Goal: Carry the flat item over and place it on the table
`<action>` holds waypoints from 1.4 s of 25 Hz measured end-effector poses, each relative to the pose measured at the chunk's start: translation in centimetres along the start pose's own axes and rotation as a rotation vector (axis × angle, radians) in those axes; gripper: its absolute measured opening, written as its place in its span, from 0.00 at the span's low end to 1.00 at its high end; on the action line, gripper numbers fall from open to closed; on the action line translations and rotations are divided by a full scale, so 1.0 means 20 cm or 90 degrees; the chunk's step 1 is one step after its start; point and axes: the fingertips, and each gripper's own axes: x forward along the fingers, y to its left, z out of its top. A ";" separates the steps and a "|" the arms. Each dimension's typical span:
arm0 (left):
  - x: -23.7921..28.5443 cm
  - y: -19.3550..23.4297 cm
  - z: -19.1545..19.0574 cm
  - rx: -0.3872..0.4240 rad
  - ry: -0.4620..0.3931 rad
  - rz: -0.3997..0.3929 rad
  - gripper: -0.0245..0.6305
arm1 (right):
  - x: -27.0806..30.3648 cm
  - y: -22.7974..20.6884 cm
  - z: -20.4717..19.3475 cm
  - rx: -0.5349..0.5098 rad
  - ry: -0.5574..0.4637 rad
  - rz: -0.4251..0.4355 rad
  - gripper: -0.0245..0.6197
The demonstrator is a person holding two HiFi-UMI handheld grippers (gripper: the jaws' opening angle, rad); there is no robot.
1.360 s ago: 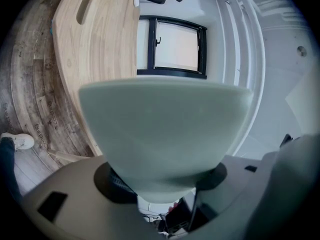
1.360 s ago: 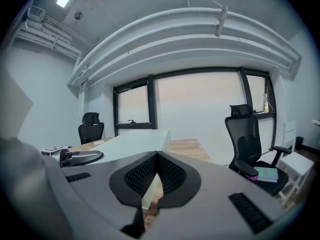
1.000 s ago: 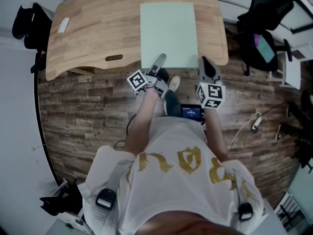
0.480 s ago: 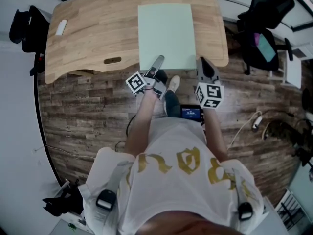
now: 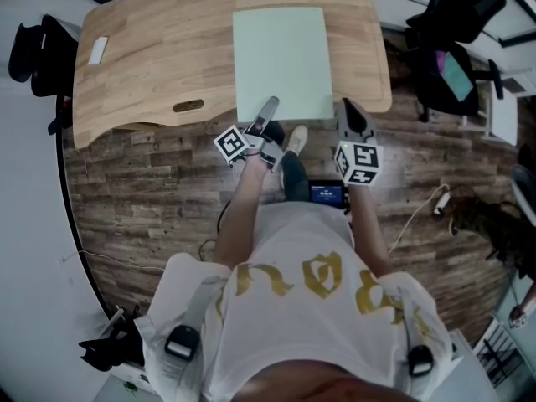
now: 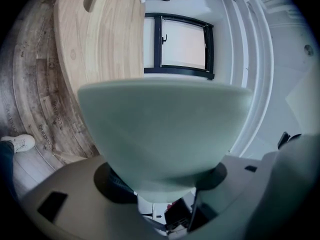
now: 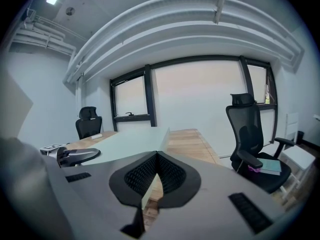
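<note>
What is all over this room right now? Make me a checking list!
Surface: wooden table, with a slot near its front edge.
Job's things: pale green board over the table; whether it rests there is unclear.
Clutter: small white item near the table's left end.
Grippers: left gripper and right gripper each shut on the board's near end.
Cables: white cable on the floor, right of the person.
Surroundings: wood floor; black chairs at left and right; small screen by the person's feet.
</note>
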 end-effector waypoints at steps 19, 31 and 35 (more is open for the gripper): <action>-0.03 0.18 0.00 -0.027 0.003 0.027 0.48 | 0.11 0.00 -0.12 -0.001 0.039 0.005 0.04; -0.02 0.30 0.00 -0.053 0.008 0.042 0.48 | 0.17 0.00 -0.19 -0.002 0.067 0.008 0.04; -0.03 0.33 -0.02 -0.061 0.009 0.049 0.48 | 0.17 -0.01 -0.21 0.001 0.072 0.008 0.04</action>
